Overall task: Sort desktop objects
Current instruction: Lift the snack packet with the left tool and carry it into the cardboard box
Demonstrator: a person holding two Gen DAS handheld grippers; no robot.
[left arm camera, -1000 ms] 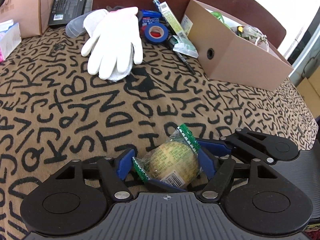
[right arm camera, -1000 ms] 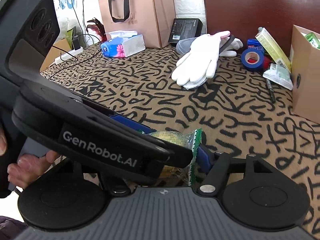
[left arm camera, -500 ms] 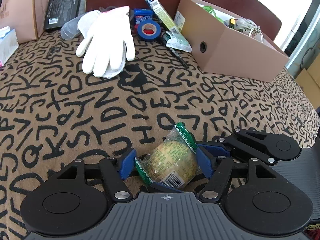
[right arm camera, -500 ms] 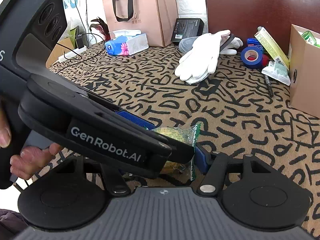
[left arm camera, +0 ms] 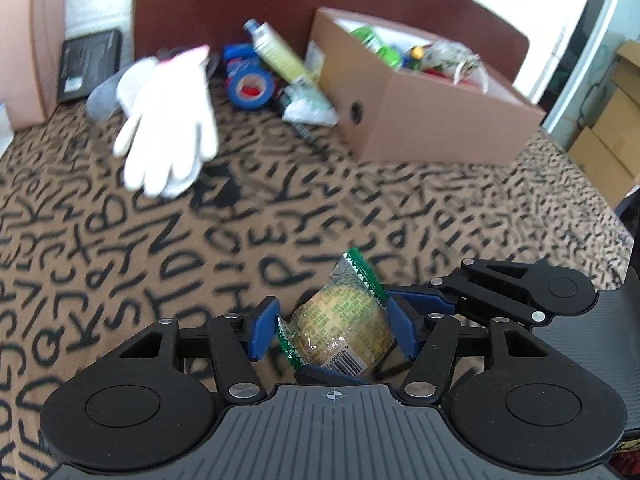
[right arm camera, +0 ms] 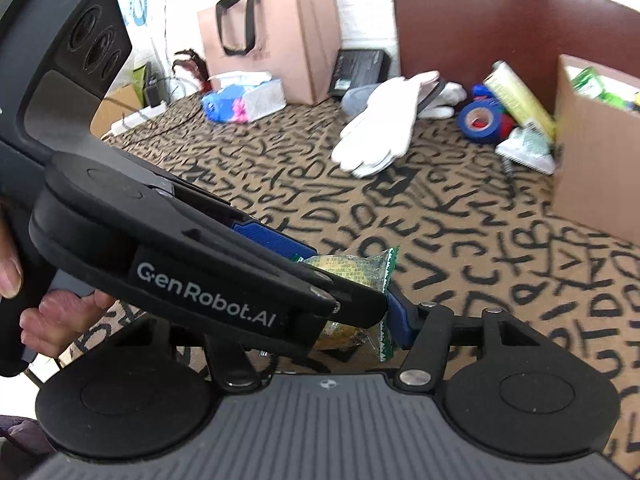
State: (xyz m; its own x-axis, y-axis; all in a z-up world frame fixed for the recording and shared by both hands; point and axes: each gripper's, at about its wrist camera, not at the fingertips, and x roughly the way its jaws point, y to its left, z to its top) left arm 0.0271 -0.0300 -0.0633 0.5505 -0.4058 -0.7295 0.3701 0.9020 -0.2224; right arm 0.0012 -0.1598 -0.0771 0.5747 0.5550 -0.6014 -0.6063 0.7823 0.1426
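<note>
Gloves [left arm camera: 168,120], white, lie far left on the lettered cloth [left arm camera: 120,248]; blue tape [left arm camera: 250,90] sits beside them, the cardboard box [left arm camera: 420,120] to the right. Nearer, the wrapped snack [left arm camera: 344,328] sits between both grippers' closing blue pads: left gripper [left arm camera: 332,330] flanks it, its left pad apart from the wrapper; right gripper [right arm camera: 352,312] crosses it, contact unclear.
</note>
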